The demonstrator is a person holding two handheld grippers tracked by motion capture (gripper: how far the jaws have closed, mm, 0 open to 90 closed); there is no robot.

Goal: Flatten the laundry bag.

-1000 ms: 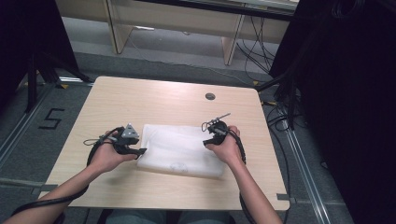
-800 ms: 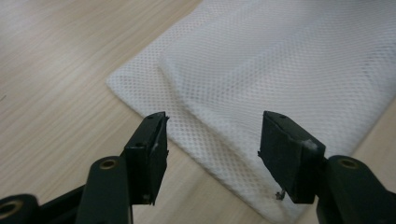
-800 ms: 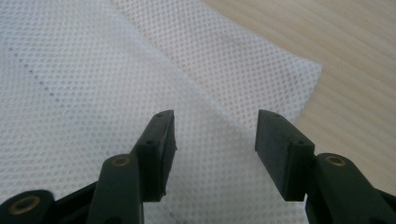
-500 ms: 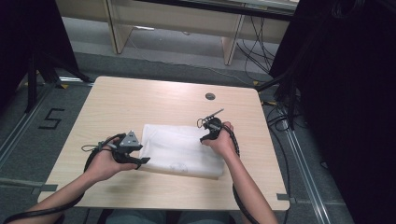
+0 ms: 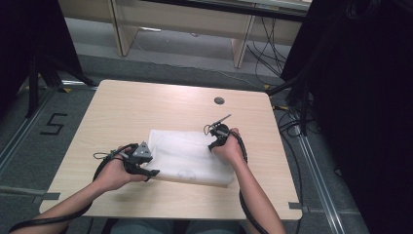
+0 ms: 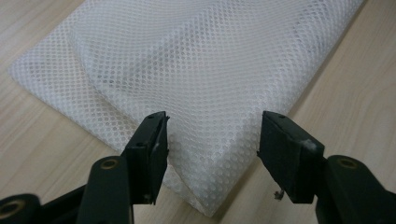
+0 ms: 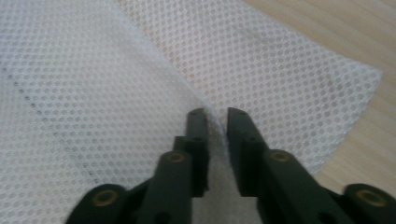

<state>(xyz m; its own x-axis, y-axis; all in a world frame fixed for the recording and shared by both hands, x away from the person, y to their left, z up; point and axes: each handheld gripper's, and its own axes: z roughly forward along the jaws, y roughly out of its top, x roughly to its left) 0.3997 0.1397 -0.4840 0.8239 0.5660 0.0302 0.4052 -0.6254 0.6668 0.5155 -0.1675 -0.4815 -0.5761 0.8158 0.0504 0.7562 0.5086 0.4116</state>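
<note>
A white mesh cloth (image 5: 187, 156) lies folded on the wooden table (image 5: 146, 102). My left gripper (image 5: 151, 171) is at its near left corner. In the left gripper view the gripper (image 6: 212, 140) stands open, with the corner of the mesh (image 6: 196, 60) between the jaws and untouched. My right gripper (image 5: 213, 146) is on the cloth's far right part. Its jaws have just been closing. In the right gripper view the gripper (image 7: 216, 116) pinches a raised ridge of the mesh (image 7: 93, 93).
A round cable hole (image 5: 219, 101) sits in the table's far right part. Bare wood surrounds the cloth. Dark equipment and cables (image 5: 292, 122) stand off the right edge. A "5" (image 5: 52, 124) is marked on the floor at left.
The left hand has drawn nearer, to the cloth's near left corner. The right hand has shifted slightly left and down onto the cloth.
</note>
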